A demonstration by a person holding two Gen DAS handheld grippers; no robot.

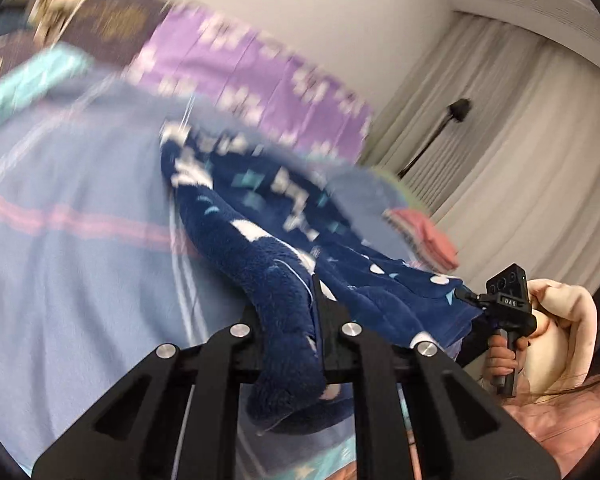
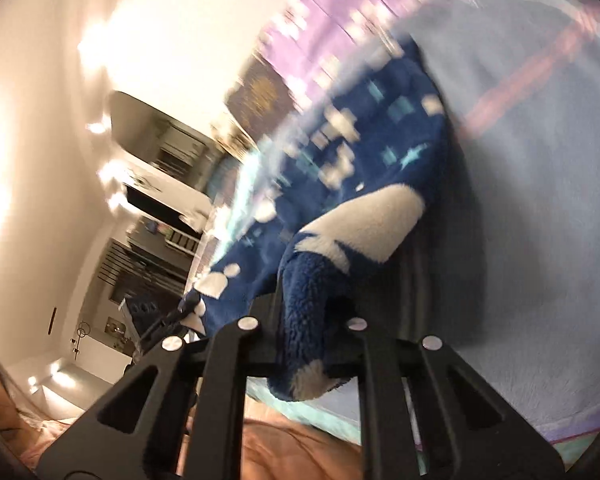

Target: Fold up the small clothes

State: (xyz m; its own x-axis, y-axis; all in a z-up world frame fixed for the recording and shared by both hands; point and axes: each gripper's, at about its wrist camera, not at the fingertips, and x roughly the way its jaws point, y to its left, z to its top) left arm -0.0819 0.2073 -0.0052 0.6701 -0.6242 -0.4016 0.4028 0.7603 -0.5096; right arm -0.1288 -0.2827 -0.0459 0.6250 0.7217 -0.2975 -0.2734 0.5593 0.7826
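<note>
A navy fleece garment (image 1: pixel 260 264) with white and teal star and moon prints hangs stretched between both grippers above the bed. In the left wrist view, my left gripper (image 1: pixel 300 320) is shut on one bunched corner of it, and the fleece spills over the jaws. The right gripper (image 1: pixel 466 294) pinches the opposite corner, with a hand (image 1: pixel 498 360) on its handle. From the right wrist camera the same garment (image 2: pixel 360 152) is seen, with my right gripper (image 2: pixel 312 320) shut on a thick fold. The left gripper (image 2: pixel 188 304) holds the far corner. Both views are blurred.
A light blue blanket (image 1: pixel 80 260) with a pink stripe covers the bed under the garment. Purple patterned bedding (image 1: pixel 252 64) lies beyond, and a folded pink cloth (image 1: pixel 432 240) is at the right. Curtains (image 1: pixel 500 140) and a dark stand (image 1: pixel 440 132) are behind. A person in a cream hood (image 1: pixel 560 320) is at the right.
</note>
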